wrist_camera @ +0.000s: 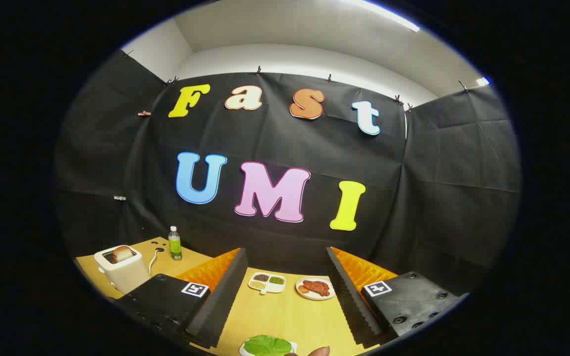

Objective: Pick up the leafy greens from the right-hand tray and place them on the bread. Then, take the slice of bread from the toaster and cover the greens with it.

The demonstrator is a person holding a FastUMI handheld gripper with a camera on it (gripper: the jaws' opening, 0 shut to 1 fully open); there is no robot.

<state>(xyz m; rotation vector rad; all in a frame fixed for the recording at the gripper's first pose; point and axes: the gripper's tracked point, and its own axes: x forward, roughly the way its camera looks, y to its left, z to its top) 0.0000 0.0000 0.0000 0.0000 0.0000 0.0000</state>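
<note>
Gripper view, gripper (285, 296) fingers spread wide, leafy greens (266, 345) low between them, toaster (120, 267) far left

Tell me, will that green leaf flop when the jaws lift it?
Probably. The leaf looks thin and flat on its tray, so it should droop at the edges. It looks light too, so it could slide or flutter if pushed. A hard pinch might crease or tear it. The gripper stands open, its jaws wide apart, with the leaf between them.

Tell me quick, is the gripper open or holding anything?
Gripper: open, fingers spread wide, holding nothing; leafy greens lie between them, untouched.
</note>
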